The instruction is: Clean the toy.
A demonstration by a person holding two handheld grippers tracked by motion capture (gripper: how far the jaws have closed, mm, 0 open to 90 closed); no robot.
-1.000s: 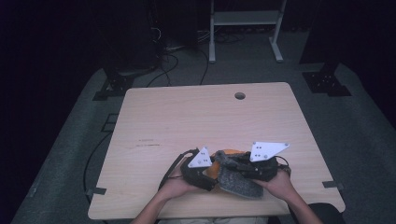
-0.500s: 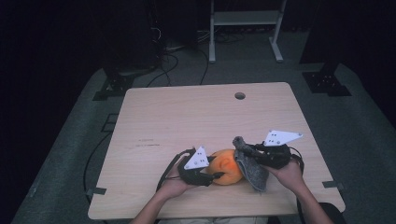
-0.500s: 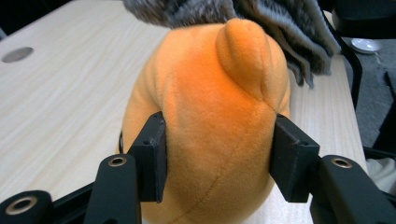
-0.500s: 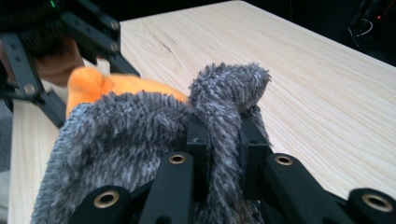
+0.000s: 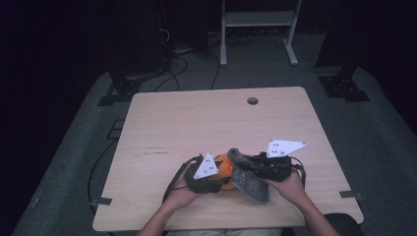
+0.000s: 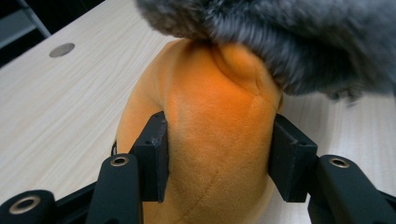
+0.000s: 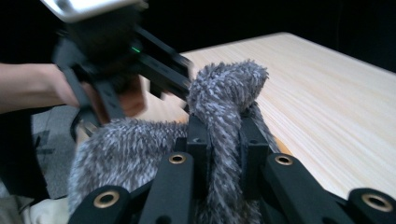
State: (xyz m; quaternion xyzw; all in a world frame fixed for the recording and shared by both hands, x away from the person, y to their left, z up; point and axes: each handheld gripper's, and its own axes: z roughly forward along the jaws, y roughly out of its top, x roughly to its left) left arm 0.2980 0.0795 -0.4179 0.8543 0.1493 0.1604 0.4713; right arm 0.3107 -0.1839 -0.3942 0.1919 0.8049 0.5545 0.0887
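We see a rounded orange plush toy (image 6: 210,140) lying near the front edge of the light wooden table (image 5: 196,123), with a grey furry fabric cover (image 5: 248,179) draped over its right side. Our left gripper (image 6: 217,156) has just been closing; its pads now press both flanks of the orange plush. Our right gripper (image 7: 219,140) is clamped tight on a bunched fold of the grey fur, lifted just above the toy. Both hands (image 5: 179,194) rest at the table's near edge.
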